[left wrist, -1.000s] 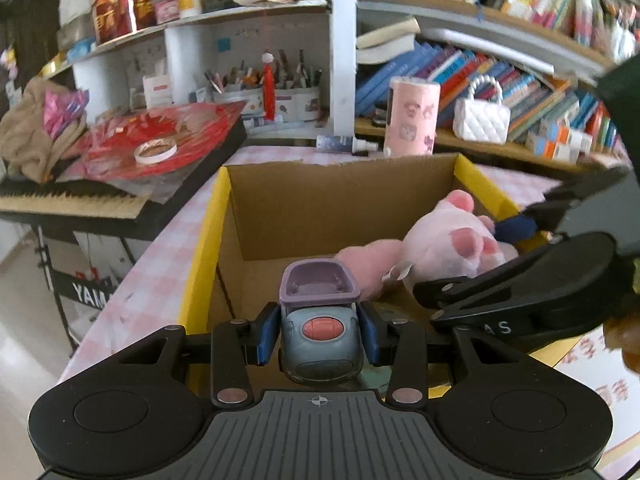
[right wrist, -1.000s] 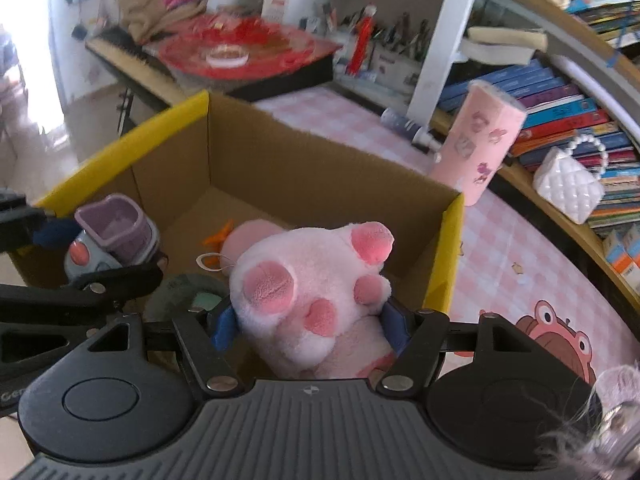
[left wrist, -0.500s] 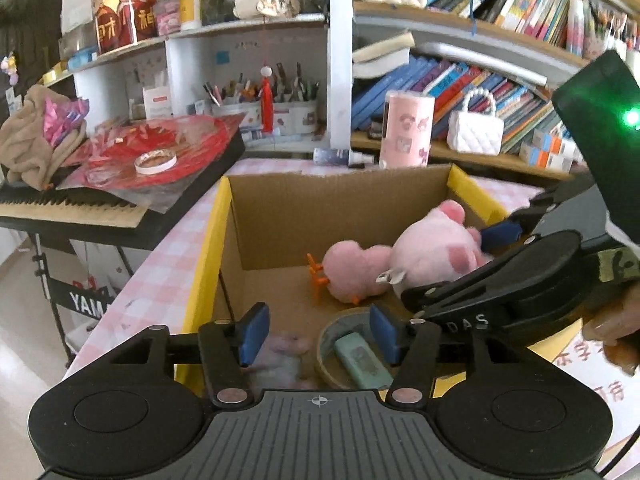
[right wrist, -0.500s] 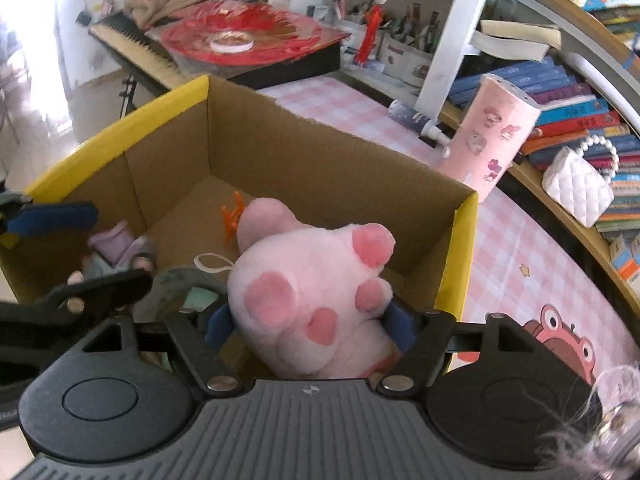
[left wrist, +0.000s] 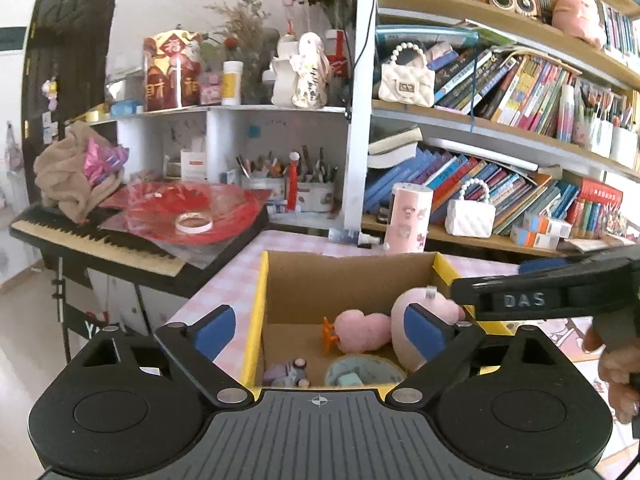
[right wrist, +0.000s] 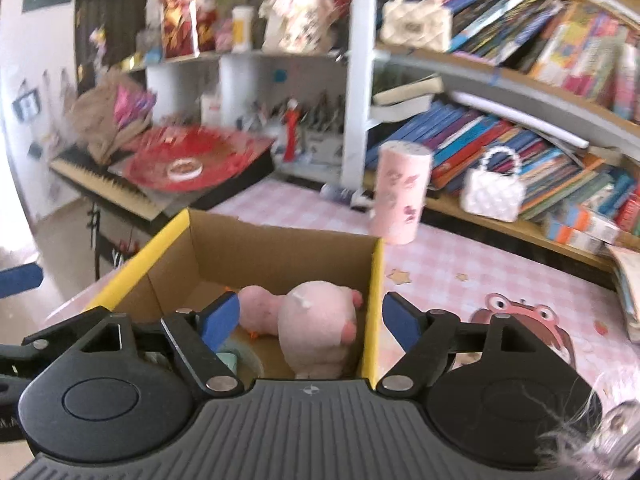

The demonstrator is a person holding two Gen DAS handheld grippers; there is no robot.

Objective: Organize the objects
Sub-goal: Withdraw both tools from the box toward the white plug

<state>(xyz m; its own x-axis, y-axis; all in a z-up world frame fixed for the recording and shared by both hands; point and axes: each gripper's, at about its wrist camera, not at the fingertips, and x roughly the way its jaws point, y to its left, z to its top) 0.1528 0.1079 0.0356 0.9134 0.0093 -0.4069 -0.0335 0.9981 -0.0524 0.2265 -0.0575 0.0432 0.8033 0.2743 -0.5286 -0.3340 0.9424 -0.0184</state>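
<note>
Bookshelves behind our table (right wrist: 460, 264): pink plush (right wrist: 316, 328) and small toy (left wrist: 286, 372) lie boxed (left wrist: 258, 300); both grippers' (left wrist: 320, 330) (right wrist: 310, 320) fingers are opening, empty.

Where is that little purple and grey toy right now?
In the left wrist view, the purple and grey toy lies on the floor of the cardboard box, in its near left corner, beside the round teal item.

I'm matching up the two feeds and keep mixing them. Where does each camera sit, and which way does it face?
Left wrist: on the left tongs, looking down into the cardboard box; the right tongs and a hand show.
Right wrist: on the right tongs, facing the box and shelves; its own fingers show.
Shared: the box, pink plush pig, pink cylinder.
</note>
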